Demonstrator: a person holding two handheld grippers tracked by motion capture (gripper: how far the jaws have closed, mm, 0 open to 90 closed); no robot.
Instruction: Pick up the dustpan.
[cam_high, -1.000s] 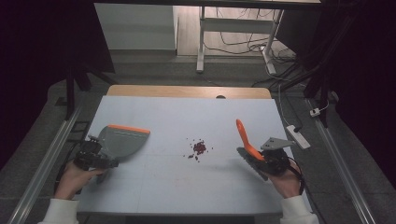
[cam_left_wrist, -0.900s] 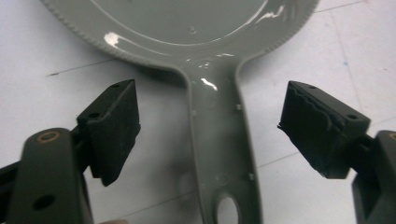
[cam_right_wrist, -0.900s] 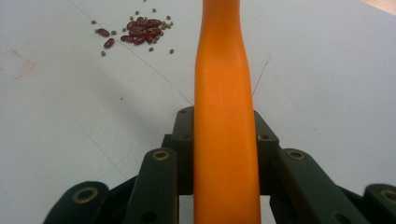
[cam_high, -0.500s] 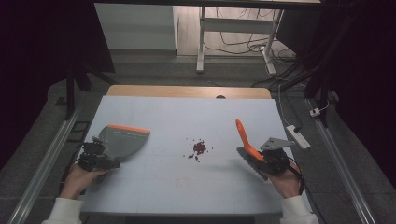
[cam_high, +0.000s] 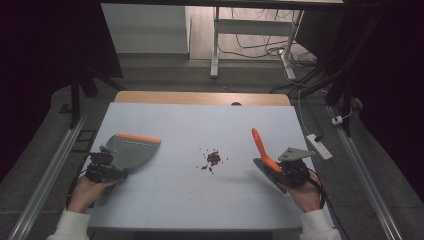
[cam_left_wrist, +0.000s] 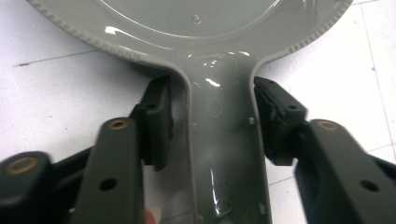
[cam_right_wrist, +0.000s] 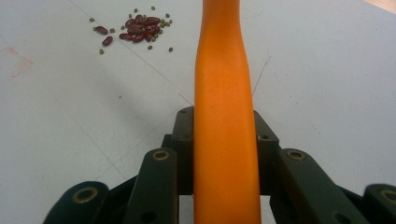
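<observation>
The left gripper (cam_left_wrist: 212, 126) has just been closing around the grey dustpan (cam_high: 131, 150) handle, its pads not yet touching. The right gripper (cam_right_wrist: 224, 135) clamps the orange brush (cam_high: 261, 148) handle, right of the beans (cam_high: 214, 159); the dustpan lies left of them.

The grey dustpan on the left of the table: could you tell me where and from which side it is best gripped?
Grip the dustpan by its narrow handle, coming from the person's side along the handle's length. The pan flares too wide for the jaws, while the handle is straight-sided. The left gripper already straddles it, jaws just closing; the right pad looks to touch, a gap remains at the left.
</observation>
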